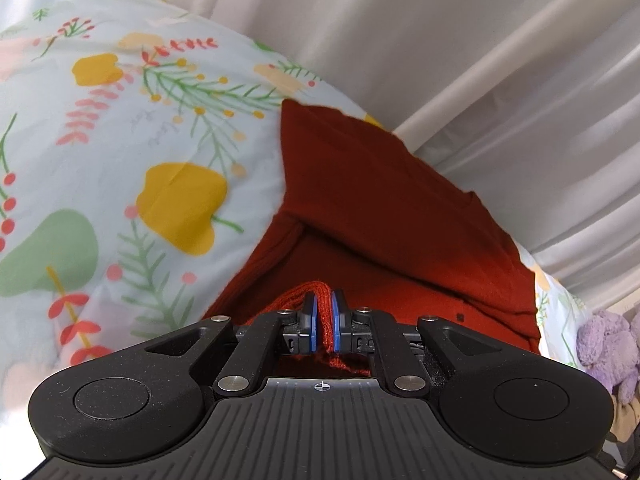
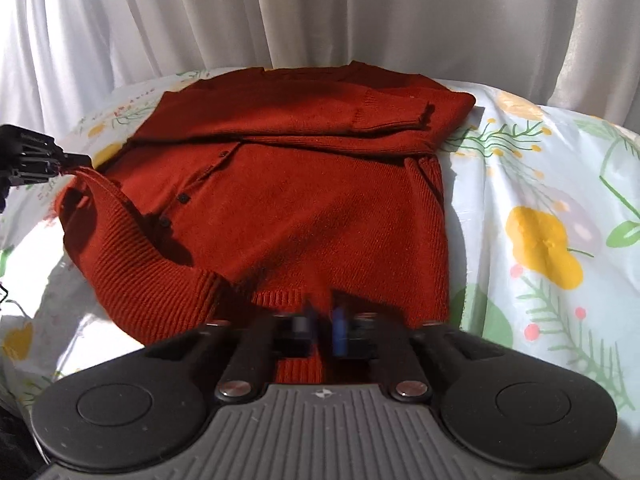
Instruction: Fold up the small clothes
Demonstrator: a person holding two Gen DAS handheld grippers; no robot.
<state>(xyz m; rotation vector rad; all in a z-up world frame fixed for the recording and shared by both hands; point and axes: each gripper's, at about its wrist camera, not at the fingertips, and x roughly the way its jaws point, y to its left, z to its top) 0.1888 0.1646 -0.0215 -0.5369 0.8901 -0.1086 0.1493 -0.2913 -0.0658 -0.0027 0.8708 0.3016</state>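
Observation:
A rust-red knit cardigan [image 2: 304, 200] with dark buttons lies on the floral sheet [image 2: 540, 200], its sleeves folded across the top. My left gripper [image 1: 324, 312] is shut on the ribbed edge of the cardigan [image 1: 400, 220]; in the right wrist view that gripper [image 2: 78, 160] holds the cardigan's left corner lifted off the sheet. My right gripper [image 2: 323, 320] is blurred at the cardigan's near hem, jaws close together with red knit between them.
White curtains [image 2: 320, 8] hang behind the bed. A purple plush toy [image 1: 608, 344] sits at the far right of the left wrist view. The floral sheet [image 1: 120, 160] spreads out on both sides of the cardigan.

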